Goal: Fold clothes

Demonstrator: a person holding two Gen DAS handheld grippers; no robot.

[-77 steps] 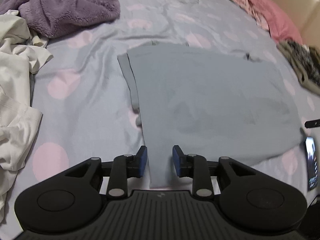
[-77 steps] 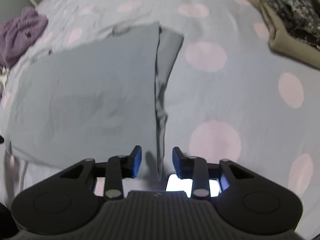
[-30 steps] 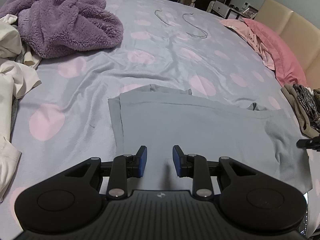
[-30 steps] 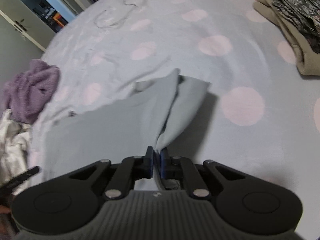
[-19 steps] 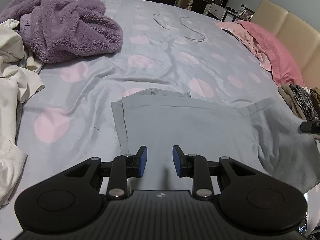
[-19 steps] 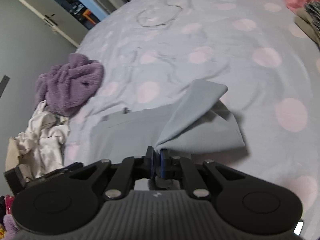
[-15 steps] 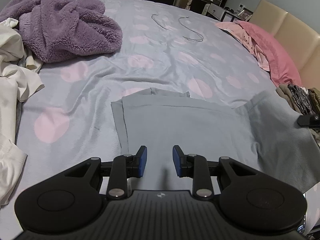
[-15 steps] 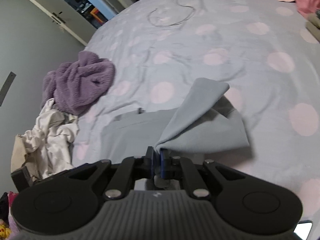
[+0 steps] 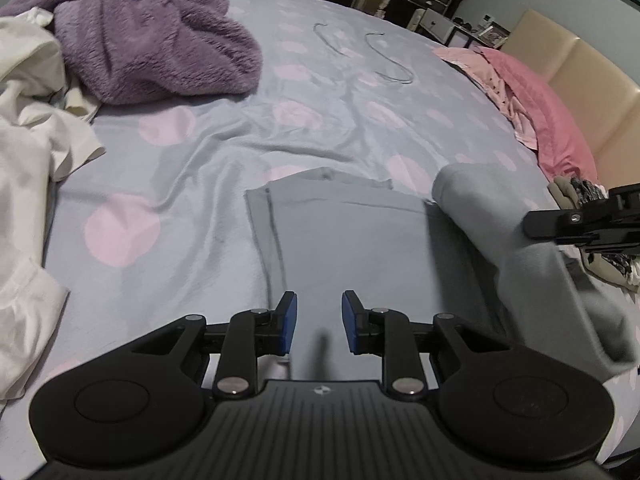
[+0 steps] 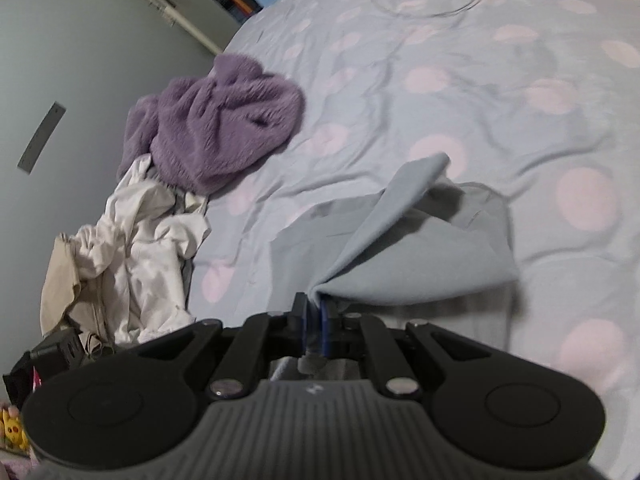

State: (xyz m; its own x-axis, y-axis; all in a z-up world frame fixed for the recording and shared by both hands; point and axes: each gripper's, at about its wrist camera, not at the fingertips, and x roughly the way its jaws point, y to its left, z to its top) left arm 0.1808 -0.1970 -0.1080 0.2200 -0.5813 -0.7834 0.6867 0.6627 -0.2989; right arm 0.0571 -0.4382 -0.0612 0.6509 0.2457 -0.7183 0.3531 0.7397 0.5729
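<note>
Cloth (image 10: pixel 420 264) hides right hand-held gripper (image 10: pixel 314 320) pads clamping it; left (image 9: pixel 316 322) closing, empty.

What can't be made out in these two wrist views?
- Grey garment, left wrist view: near hem hidden behind the left hand-held gripper.
- Same garment, right wrist view: pinched corner hidden between the right hand-held gripper pads.
- Lifted flap: motion-blurred.
</note>
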